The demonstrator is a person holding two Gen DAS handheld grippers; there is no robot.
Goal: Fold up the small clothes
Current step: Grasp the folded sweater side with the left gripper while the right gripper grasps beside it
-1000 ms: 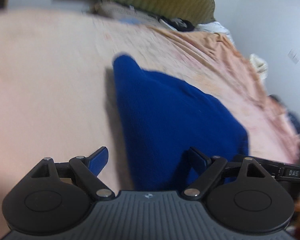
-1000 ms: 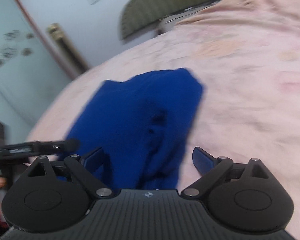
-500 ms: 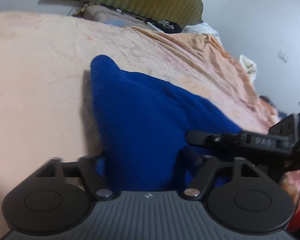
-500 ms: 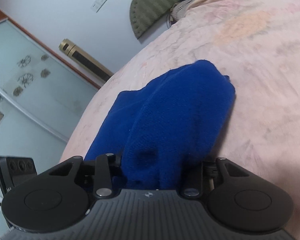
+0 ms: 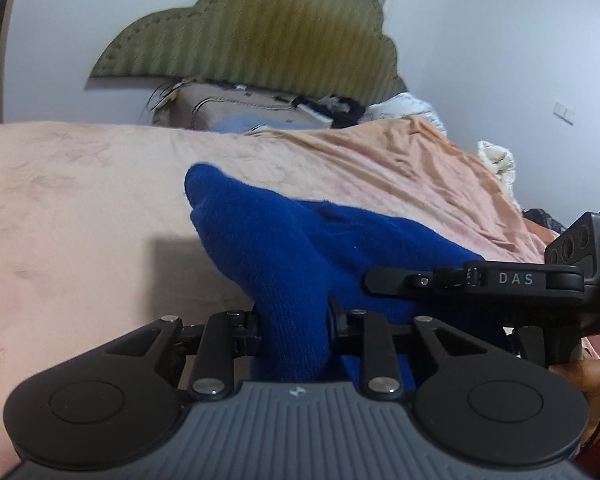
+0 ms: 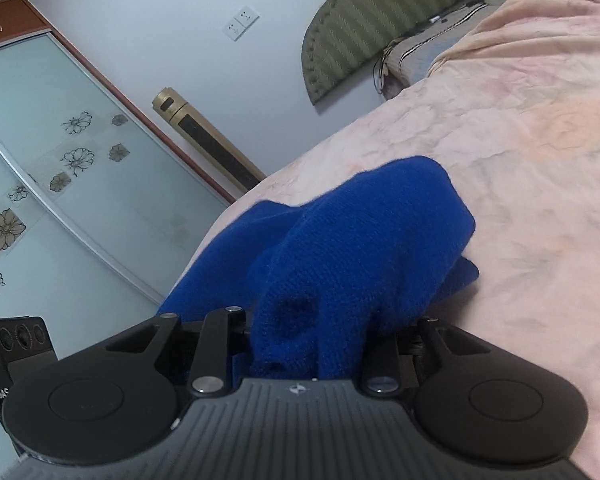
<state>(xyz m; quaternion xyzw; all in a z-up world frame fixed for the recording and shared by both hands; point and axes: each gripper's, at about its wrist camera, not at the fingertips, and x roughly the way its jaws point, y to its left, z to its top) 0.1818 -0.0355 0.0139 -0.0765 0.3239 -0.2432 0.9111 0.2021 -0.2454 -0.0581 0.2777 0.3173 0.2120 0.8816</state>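
Observation:
A small blue knit garment (image 5: pixel 300 248) lies on a pink bedsheet (image 5: pixel 80 208), its near edge raised. My left gripper (image 5: pixel 294 326) is shut on the near edge of the garment; the cloth hides the fingertips. My right gripper (image 6: pixel 320 336) is shut on another part of the same near edge of the garment (image 6: pixel 364 240), which bunches up between the jaws. The right gripper also shows in the left wrist view (image 5: pixel 380 280), just to the right of the left one.
A green padded headboard (image 5: pixel 260 40) and a pile of bedding and clothes (image 5: pixel 260 108) stand at the far end of the bed. A glass wardrobe door with flower prints (image 6: pixel 60 180) and a gold column (image 6: pixel 204 136) stand left of the bed.
Both grippers went from open over the garment to shut on its near edge. They have lifted that edge off the sheet, and the views tilted up toward the headboard.

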